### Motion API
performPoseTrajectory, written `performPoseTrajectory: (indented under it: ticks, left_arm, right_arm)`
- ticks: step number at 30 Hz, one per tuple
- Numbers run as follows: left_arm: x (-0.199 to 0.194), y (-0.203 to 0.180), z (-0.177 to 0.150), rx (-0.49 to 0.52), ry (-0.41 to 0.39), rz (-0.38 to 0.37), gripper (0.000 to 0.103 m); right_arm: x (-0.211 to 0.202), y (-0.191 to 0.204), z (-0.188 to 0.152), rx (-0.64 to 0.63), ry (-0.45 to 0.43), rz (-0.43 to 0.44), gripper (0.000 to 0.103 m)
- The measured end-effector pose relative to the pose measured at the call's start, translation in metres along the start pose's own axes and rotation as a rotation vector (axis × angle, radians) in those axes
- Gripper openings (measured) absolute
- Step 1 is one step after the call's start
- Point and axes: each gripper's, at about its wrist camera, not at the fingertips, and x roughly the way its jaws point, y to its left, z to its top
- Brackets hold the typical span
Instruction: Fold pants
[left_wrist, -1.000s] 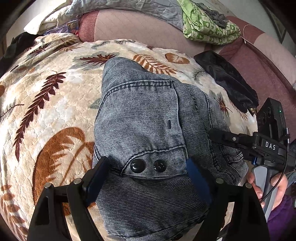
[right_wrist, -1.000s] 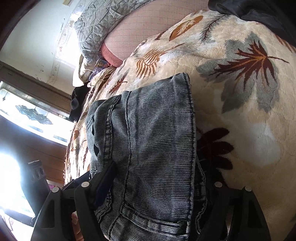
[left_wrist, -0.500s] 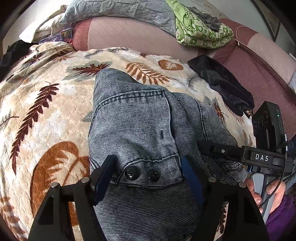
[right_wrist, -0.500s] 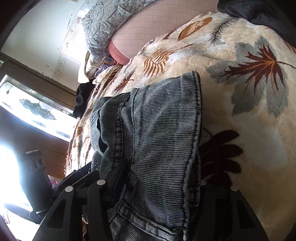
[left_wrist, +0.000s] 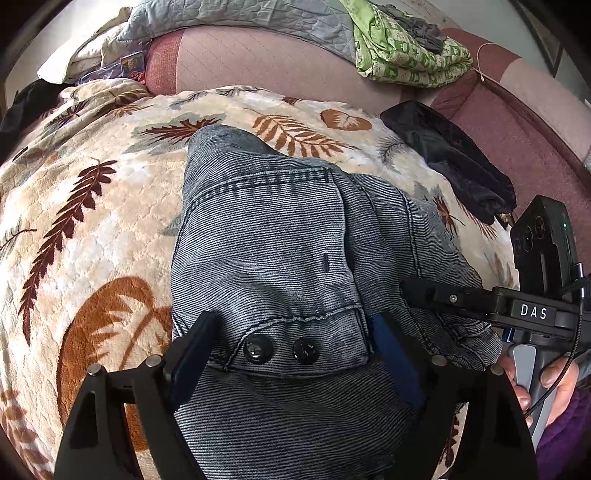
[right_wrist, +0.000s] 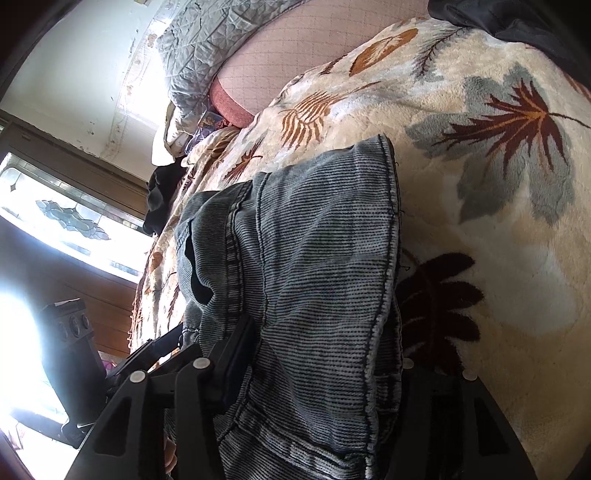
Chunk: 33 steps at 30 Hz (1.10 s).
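Grey-blue denim pants (left_wrist: 273, 251) lie folded in a thick bundle on a leaf-patterned blanket (left_wrist: 74, 229). Two black buttons (left_wrist: 280, 349) show on the waistband near me. My left gripper (left_wrist: 291, 354) is open, its blue-padded fingers (left_wrist: 192, 350) straddling the waistband end. My right gripper (right_wrist: 321, 354) is open, straddling the bundle's side edge; the pants also fill the right wrist view (right_wrist: 317, 258). The right gripper also shows in the left wrist view (left_wrist: 443, 295), resting against the pants' right side.
A black garment (left_wrist: 450, 162) lies on the blanket at the far right. A pink sofa back (left_wrist: 280, 62) carries a grey quilt (left_wrist: 229, 14) and a green patterned cloth (left_wrist: 402, 51). A bright window (right_wrist: 55, 214) is at the left.
Both grippers narrowed a little around the pants half a second ago, then the left gripper widened again. The pants bundle has barely moved.
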Motion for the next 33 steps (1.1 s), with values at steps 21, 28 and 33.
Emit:
performPoseTrajectory:
  ticks: [21,28,33]
  left_arm:
    - [-0.031,0.005,0.008,-0.013,-0.137,-0.042,0.044]
    - [-0.021,-0.004,0.008,0.027,-0.097,0.008,0.047]
    - [-0.012,-0.005,0.005,0.026,-0.046,0.028,0.076]
  right_arm:
    - [-0.021,0.045,-0.009,-0.195,-0.122,-0.045,0.042]
    - [-0.011,0.032,-0.006,-0.152,-0.063,-0.084,0.042]
    - [-0.007,0.018,-0.001,-0.070,-0.033,-0.063,0.051]
